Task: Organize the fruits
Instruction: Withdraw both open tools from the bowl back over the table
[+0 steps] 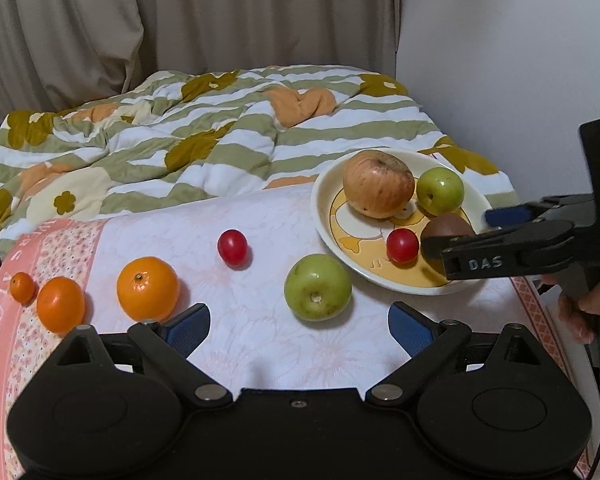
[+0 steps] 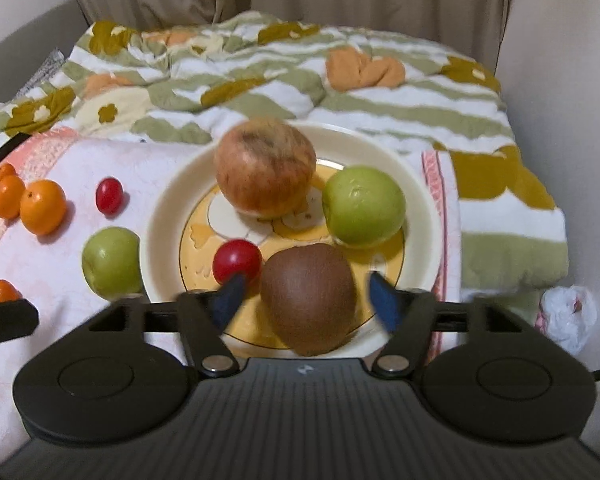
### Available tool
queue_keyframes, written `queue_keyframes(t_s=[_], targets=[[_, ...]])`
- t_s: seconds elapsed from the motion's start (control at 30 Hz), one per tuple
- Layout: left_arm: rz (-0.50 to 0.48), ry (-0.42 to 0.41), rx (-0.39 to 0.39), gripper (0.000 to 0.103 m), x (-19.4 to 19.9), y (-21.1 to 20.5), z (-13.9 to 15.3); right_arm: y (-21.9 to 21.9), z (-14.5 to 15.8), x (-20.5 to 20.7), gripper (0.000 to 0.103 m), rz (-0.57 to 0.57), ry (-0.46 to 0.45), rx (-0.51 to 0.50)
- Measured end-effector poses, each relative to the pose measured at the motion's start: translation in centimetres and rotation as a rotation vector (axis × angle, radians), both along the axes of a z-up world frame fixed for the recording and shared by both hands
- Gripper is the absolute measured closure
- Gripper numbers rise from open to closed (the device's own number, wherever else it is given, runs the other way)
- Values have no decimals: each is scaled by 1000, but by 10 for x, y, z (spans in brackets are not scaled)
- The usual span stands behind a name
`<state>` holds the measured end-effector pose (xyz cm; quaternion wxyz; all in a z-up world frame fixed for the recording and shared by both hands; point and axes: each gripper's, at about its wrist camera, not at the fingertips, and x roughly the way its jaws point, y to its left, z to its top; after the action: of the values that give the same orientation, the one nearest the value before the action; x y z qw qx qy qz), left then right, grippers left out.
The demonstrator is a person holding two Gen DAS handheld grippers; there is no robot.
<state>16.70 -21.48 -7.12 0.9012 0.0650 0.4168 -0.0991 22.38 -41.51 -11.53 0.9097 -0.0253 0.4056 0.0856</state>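
Observation:
A cream plate (image 1: 328, 216) (image 2: 160, 216) holds a large reddish apple (image 1: 378, 183) (image 2: 265, 166), a green apple (image 1: 440, 190) (image 2: 363, 205), a cherry tomato (image 1: 402, 245) (image 2: 236, 259) and a brown kiwi (image 1: 446, 226) (image 2: 308, 298). My right gripper (image 2: 306, 300) (image 1: 456, 236) is open, its fingers either side of the kiwi with gaps. My left gripper (image 1: 299, 326) is open and empty, just in front of a second green apple (image 1: 318, 287) (image 2: 110, 260) on the cloth. A loose tomato (image 1: 232, 246) (image 2: 109, 195) and three oranges (image 1: 148, 288) (image 2: 42, 206) lie left.
The fruits lie on a pink-and-white floral cloth (image 1: 220, 340). A green striped flowered quilt (image 1: 204, 140) is bunched behind. A wall (image 1: 520, 60) stands close on the right. A crumpled white bag (image 2: 568, 316) lies by the wall.

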Motion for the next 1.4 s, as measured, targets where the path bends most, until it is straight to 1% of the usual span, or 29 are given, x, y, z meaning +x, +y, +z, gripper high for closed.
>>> queue_keyframes(t_s=[0.03,0.23,0.37,0.6,0.77,0.93,1.1,1.3,1.4], targets=[[3,-4,0,5,-3,0,1,-1,3,-3,0,-3,-12,2],[25,-25,-4,5,-21,1,7,-13,20,-19,0,-41,-14,42],[35,-46,-14,5,-34,4,14,-15,32,-34,0,-54,-21,32],[71,-96,-24,5,-62,15,31,-11,57,-63,0,-51,-46,38],[115,-112,-9,5,-81,30,40,-2,75,-81,0,-29,-66,48],[167,-127,10,5,-98,55,50,12,93,-95,0,-16,-76,68],[218,-159,22,5,-106,90,62,35,110,-109,0,-9,-88,74],[223,-198,12,5,-106,139,72,83,123,-124,0,-8,-109,50],[210,-196,-20,5,-99,166,74,110,126,-132,0,-23,-129,56]])
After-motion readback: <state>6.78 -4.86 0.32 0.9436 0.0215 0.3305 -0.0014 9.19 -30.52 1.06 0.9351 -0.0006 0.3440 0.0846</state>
